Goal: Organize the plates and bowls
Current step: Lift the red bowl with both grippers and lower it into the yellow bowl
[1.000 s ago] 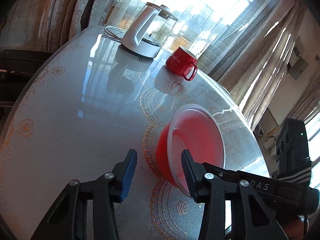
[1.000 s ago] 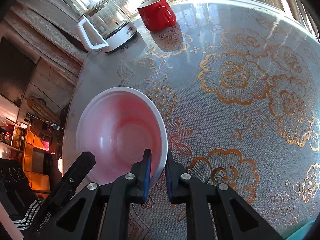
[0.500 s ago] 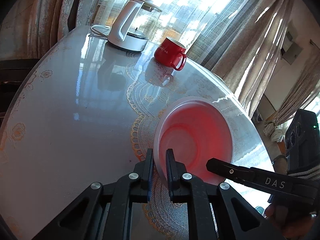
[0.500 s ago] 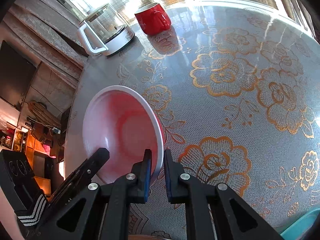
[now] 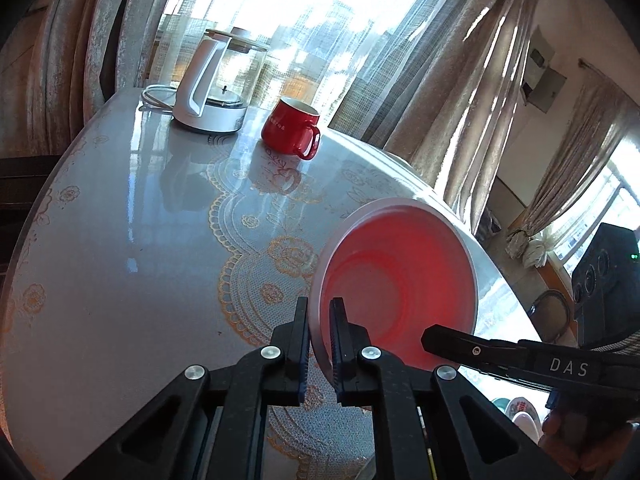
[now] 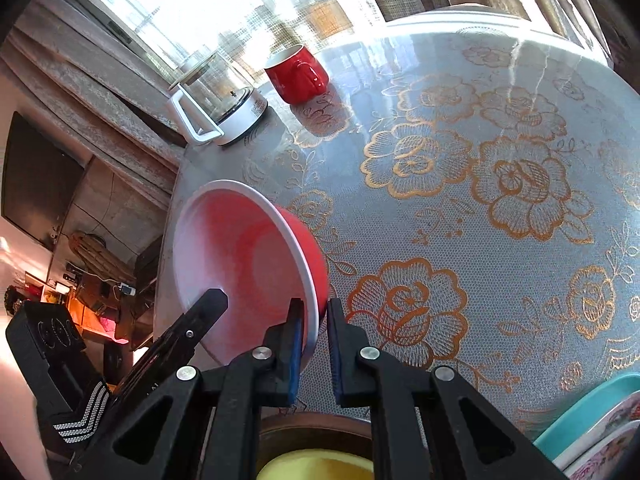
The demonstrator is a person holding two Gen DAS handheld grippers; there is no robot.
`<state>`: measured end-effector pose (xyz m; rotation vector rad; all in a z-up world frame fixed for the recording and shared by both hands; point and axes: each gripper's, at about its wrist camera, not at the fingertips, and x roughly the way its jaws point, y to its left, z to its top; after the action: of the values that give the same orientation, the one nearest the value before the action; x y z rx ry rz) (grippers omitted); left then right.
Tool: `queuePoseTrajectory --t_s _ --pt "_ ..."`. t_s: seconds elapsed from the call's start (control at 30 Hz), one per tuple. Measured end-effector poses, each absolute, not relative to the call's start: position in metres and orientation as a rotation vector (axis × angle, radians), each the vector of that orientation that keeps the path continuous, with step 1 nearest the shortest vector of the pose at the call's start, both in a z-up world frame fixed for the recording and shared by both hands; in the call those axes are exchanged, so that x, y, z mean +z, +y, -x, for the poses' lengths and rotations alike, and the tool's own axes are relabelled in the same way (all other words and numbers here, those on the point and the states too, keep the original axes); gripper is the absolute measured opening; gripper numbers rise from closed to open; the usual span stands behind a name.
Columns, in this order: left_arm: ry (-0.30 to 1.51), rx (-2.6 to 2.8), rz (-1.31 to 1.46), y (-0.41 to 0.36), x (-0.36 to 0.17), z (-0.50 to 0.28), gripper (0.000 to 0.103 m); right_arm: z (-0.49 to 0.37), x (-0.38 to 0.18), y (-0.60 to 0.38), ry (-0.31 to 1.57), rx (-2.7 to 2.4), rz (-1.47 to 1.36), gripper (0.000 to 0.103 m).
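Both grippers clamp the red bowl (image 5: 396, 280) by its white rim, opposite sides. Left gripper (image 5: 319, 346): jaws nearly shut, pinching rim edge. Right gripper (image 6: 311, 354): same, jaws tight on rim. Bowl tilted, held above the lace-covered surface (image 6: 460, 160). Red mug (image 5: 291, 128) & glass kettle (image 5: 214, 88) stand at far edge, w/ stacked plates (image 6: 600, 436) near right gripper.

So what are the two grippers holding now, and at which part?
Both hold the red bowl by its rim: the left gripper at one edge, the right gripper at the opposite edge.
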<state>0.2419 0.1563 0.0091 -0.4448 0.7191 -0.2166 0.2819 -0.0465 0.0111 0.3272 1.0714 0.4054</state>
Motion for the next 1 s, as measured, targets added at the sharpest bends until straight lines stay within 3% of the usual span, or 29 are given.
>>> queuePoseTrajectory --t_s 0.53,1.0 --pt "0.637 -0.258 0.452 0.126 0.038 -0.162 0.009 -0.205 0.057 -0.091 0.954 0.444 -0.397 0.011" --pt "0.688 -0.198 0.31 0.09 0.035 -0.107 0.009 -0.157 0.031 -0.118 1.008 0.465 -0.462 0.013"
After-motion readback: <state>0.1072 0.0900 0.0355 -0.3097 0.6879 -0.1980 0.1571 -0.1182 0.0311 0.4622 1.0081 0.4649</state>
